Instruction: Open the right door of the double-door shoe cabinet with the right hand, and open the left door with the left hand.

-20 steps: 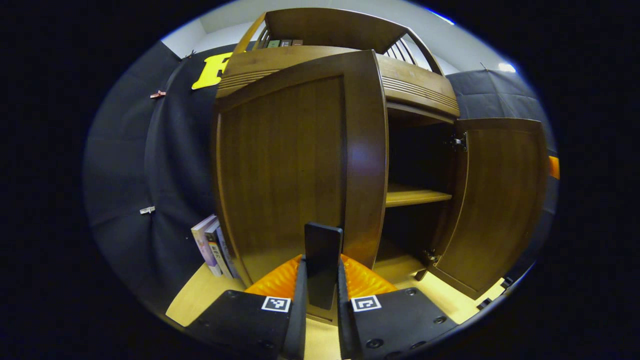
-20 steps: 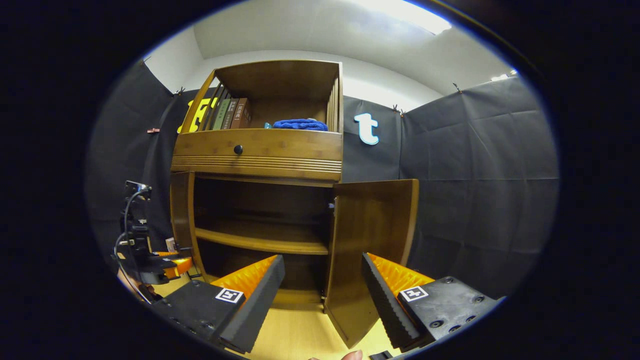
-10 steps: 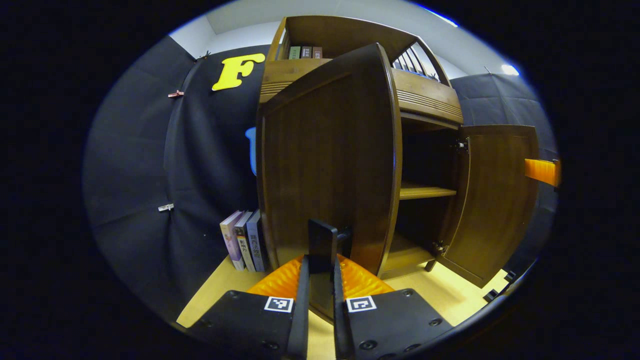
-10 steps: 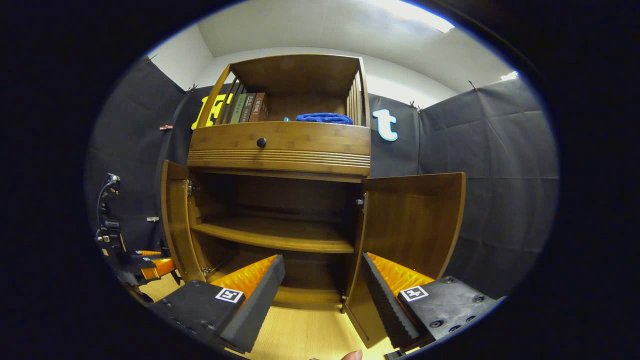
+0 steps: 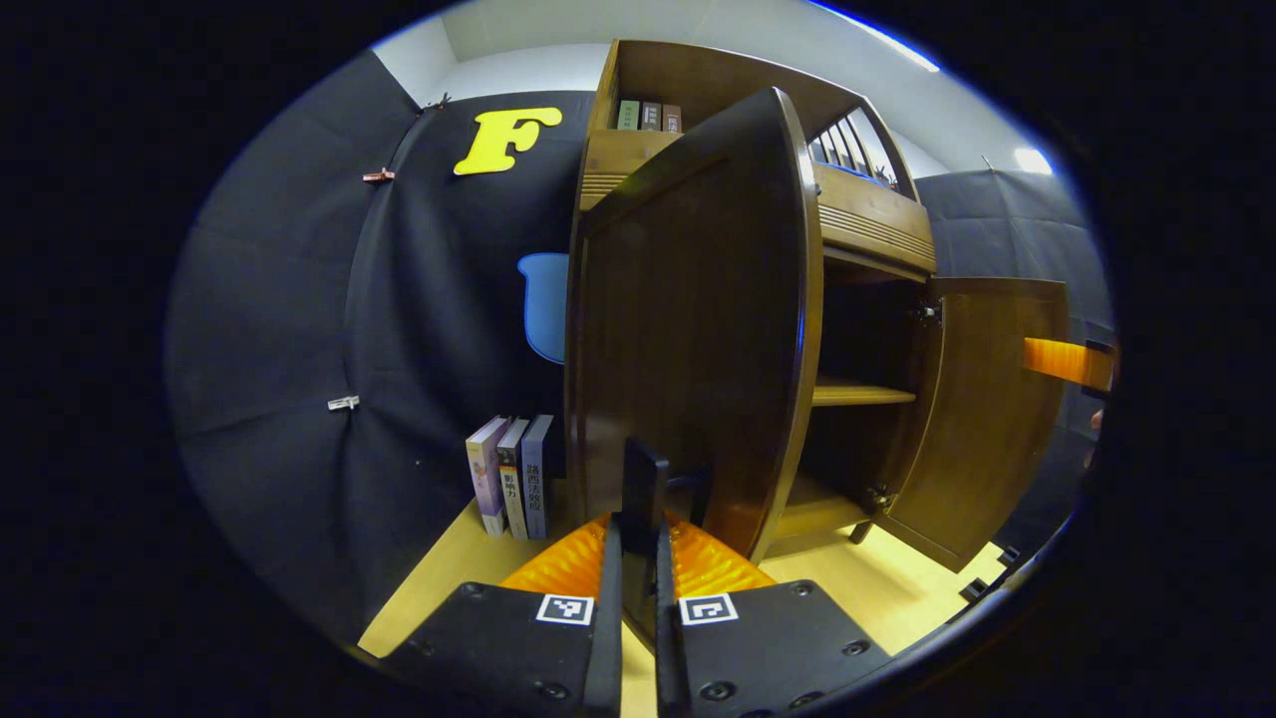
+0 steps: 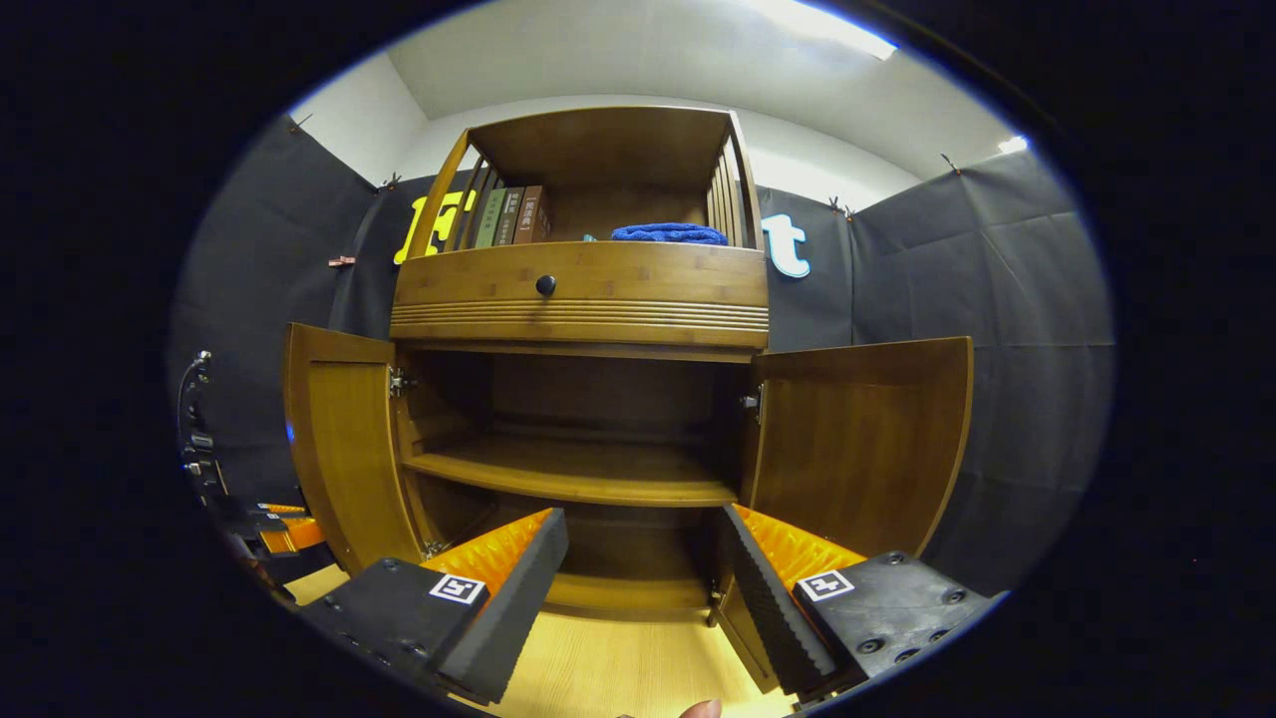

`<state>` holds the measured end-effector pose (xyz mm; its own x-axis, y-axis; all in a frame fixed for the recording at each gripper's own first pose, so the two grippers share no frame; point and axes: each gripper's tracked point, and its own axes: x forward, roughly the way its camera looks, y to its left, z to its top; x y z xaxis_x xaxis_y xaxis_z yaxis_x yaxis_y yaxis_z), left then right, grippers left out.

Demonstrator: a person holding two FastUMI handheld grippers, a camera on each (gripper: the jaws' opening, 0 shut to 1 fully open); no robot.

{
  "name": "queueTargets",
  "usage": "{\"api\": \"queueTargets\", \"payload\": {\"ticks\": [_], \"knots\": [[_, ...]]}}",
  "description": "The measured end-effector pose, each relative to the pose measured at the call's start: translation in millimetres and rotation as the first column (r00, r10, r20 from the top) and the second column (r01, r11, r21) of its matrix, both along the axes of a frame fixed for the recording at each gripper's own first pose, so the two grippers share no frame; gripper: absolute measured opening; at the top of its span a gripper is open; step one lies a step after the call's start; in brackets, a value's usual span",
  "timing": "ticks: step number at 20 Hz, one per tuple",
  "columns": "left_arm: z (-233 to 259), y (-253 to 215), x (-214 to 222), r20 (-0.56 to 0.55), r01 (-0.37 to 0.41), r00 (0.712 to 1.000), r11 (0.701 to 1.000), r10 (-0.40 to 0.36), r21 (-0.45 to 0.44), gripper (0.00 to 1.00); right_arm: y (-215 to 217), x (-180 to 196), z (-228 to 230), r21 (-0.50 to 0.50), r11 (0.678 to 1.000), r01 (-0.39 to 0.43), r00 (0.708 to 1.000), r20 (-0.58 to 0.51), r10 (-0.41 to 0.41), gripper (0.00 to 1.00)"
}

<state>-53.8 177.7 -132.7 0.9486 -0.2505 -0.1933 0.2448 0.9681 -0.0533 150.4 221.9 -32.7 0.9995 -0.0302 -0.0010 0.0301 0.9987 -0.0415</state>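
Both cabinet doors stand open, and your left gripper is clamped on the left door's handle.

Low in the middle of the left gripper view, your left gripper (image 5: 635, 598) has its fingers nearly together on the dark upright handle (image 5: 643, 484) of the left door (image 5: 698, 319), which swings out toward the camera; the right door (image 5: 997, 409) hangs open at the right of the frame. In the right gripper view your right gripper (image 6: 638, 588) sits at the bottom with its fingers spread wide and nothing between them (the cabinet (image 6: 578, 299) fills the centre). There the left door (image 6: 334, 439) is at the left, the right door (image 6: 862, 439) at the right, and the inner shelf (image 6: 573, 474) is bare between them. Three books (image 5: 510, 479) stand by the cabinet, lower left of centre in the left gripper view.
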Motion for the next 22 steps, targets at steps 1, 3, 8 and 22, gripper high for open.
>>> {"api": "queueTargets", "payload": {"ticks": [1, 3, 8, 22], "knots": [[1, 6, 0, 0.003, -0.003, 1.0, 1.0, 0.003, 0.008, 0.17, 1, -1, -1, 0.0, 1.0, -0.003, 1.0, 0.001, 0.003, 0.97], [1, 18, 0, 0.01, -0.015, 1.0, 1.0, 0.015, 0.013, 0.17, 1, 0, -1, -0.004, 1.0, -0.003, 1.0, 0.002, 0.003, 0.98], [10, 53, 6, 0.043, -0.035, 0.998, 0.999, 0.036, -0.013, 0.15, 1, 4, -4, 0.009, 1.0, -0.002, 1.0, -0.011, 0.002, 0.98], [19, 76, -8, 0.051, -0.03, 0.998, 1.0, 0.03, 0.008, 0.13, 0, 2, -3, -0.005, 1.0, -0.016, 1.0, -0.02, 0.015, 0.97]]}}
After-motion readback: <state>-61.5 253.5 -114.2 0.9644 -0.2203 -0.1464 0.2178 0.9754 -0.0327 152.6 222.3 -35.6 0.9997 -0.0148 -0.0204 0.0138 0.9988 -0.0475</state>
